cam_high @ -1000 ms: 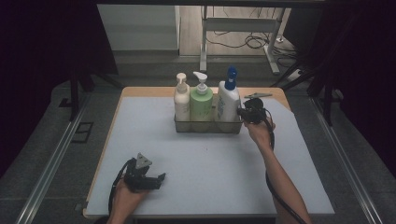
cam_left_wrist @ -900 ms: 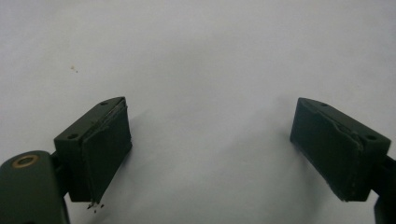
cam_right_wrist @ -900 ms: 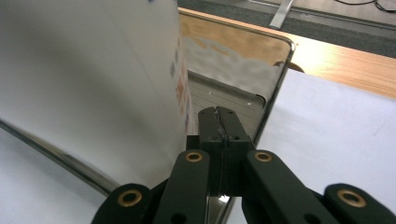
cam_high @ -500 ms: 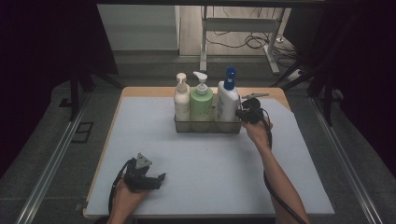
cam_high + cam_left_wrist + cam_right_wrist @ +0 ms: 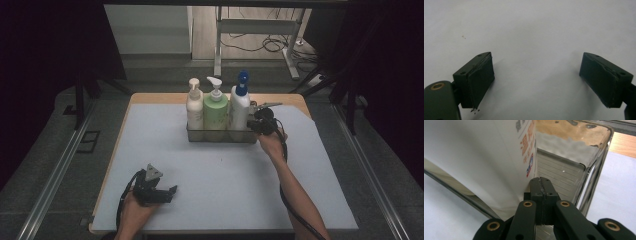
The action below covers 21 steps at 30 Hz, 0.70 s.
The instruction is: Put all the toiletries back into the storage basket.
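A clear tray [image 5: 220,136] at the back of the white mat holds three pump bottles: a cream one [image 5: 194,107], a green one [image 5: 216,110] and a white one with a blue pump [image 5: 239,107]. My right gripper [image 5: 255,125] is at the tray's right end, beside the white bottle. In the right gripper view its jaws [image 5: 541,181] are pressed together just over the tray's end wall [image 5: 596,170], close to the white bottle [image 5: 474,157]. I cannot tell whether the thin wall is pinched between them. My left gripper [image 5: 170,192] rests near the front left, open [image 5: 536,77], with bare mat between its jaws.
The white mat [image 5: 225,180] covers most of the wooden table, whose edge [image 5: 150,97] shows at the back. A small metal object [image 5: 267,105] lies behind the tray's right end. Dark floor and rails flank the table.
My right gripper has edged slightly left toward the tray's end. The left gripper and the bottles have stayed in place.
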### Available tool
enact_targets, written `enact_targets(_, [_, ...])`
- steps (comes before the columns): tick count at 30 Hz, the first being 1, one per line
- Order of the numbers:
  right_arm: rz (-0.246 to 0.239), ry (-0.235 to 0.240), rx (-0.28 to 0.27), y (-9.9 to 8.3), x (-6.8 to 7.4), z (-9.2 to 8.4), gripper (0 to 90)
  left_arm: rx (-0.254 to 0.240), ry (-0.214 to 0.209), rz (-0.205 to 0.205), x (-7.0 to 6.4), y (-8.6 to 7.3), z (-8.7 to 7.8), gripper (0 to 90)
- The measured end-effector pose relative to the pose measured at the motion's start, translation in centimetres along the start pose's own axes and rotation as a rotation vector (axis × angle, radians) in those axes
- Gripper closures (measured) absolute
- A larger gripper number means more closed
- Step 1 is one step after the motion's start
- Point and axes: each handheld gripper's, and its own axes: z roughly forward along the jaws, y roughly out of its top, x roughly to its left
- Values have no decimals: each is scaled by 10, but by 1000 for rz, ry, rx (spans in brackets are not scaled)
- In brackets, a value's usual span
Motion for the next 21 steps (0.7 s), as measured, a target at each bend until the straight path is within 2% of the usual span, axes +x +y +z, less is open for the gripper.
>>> enact_targets(11, [-19, 28, -1, 2, 10, 3, 897, 0, 0, 0, 0, 0, 0, 121])
enact_targets(14, [-26, 20, -1, 3, 13, 4, 897, 0, 0, 0, 0, 0, 0, 121])
enact_targets(21, [-5, 17, -7, 8, 10, 5, 898, 0, 0, 0, 0, 0, 0, 121])
